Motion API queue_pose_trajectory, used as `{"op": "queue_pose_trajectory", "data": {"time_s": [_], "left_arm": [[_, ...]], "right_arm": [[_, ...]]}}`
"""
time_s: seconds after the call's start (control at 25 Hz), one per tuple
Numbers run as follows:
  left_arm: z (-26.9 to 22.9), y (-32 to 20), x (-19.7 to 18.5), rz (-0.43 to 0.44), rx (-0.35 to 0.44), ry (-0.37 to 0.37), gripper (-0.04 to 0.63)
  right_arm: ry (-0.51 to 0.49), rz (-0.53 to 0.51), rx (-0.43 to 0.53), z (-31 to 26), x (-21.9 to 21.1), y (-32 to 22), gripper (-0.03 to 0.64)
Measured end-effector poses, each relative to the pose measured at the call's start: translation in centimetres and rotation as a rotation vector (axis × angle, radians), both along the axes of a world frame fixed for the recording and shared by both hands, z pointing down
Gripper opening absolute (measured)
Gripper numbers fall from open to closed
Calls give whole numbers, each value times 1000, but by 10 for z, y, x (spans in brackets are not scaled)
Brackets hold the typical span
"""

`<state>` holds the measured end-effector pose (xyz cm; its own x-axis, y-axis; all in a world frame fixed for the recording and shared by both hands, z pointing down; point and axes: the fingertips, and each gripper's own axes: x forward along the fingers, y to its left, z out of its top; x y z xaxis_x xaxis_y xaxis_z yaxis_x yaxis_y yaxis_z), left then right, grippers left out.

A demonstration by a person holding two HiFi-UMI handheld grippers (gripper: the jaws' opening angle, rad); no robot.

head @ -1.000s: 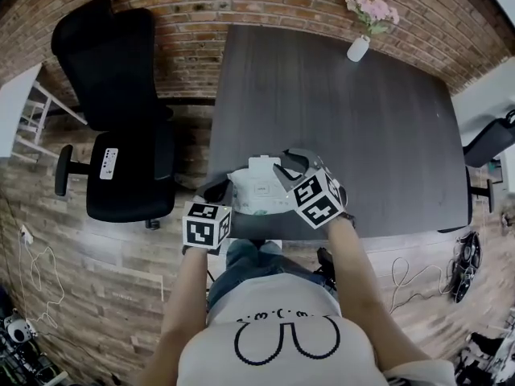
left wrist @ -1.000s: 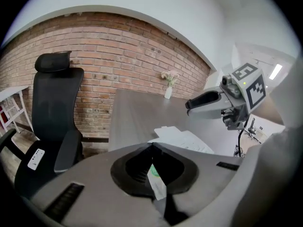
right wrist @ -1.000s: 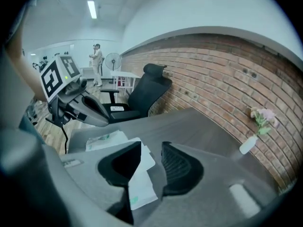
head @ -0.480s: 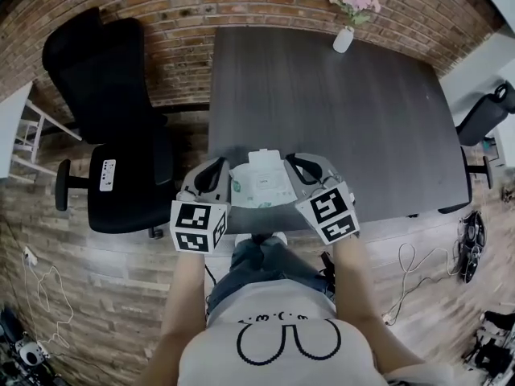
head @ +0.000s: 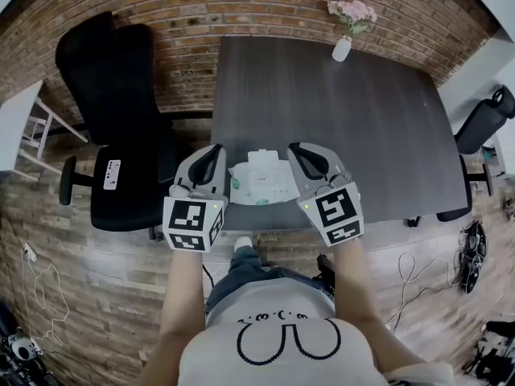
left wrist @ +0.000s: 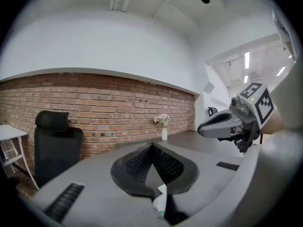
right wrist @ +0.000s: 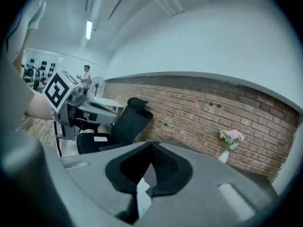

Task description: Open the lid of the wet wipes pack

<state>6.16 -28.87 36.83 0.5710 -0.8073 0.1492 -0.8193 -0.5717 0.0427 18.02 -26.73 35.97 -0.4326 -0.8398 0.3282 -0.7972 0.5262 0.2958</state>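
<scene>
- Far left, on the wood floor: black office chair (head: 121, 135), clear of the work.
- Left tongs (head: 214, 155): jaws closed. The left gripper view shows a thin white-and-green sliver of the wet wipes pack (head: 261, 185) pinched low between them, so they grip its left edge.
- The pack is in the middle, slung between the two tongs over the near edge of the dark surface (head: 338, 111). It reads as lifted rather than resting, though the head view alone does not settle that.
- Lid (head: 262, 165): white rectangular flap on the top face, toward the far side of the pack. It looks flat against the pack, so it reads as not opened yet. No raised edge or tab can be made out at this size.
- Right tongs (head: 302, 155): jaws closed. The right gripper view shows a white strip of the pack caught between them, so they grip the right edge.
- Far right of the surface: small white vase (head: 342, 48) with pink flowers (head: 352, 10), well apart from the pack.
- Progress, as judged: the pack is secured from both sides and the opening itself is not begun. One pair of tongs likely has to let go and find the lid's free edge while the other steadies the pack.
</scene>
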Motion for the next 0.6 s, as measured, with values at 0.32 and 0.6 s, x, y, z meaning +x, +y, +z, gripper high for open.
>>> {"op": "queue_pose_trajectory", "data": {"time_s": [0.32, 0.6], "left_arm": [[-60, 25, -1, -59, 144, 28, -2], [-95, 43, -3, -83, 242, 3, -2]], "right_arm": [[-68, 16, 107, -49, 13, 28, 2], [-110, 47, 157, -76, 26, 43, 2]]}}
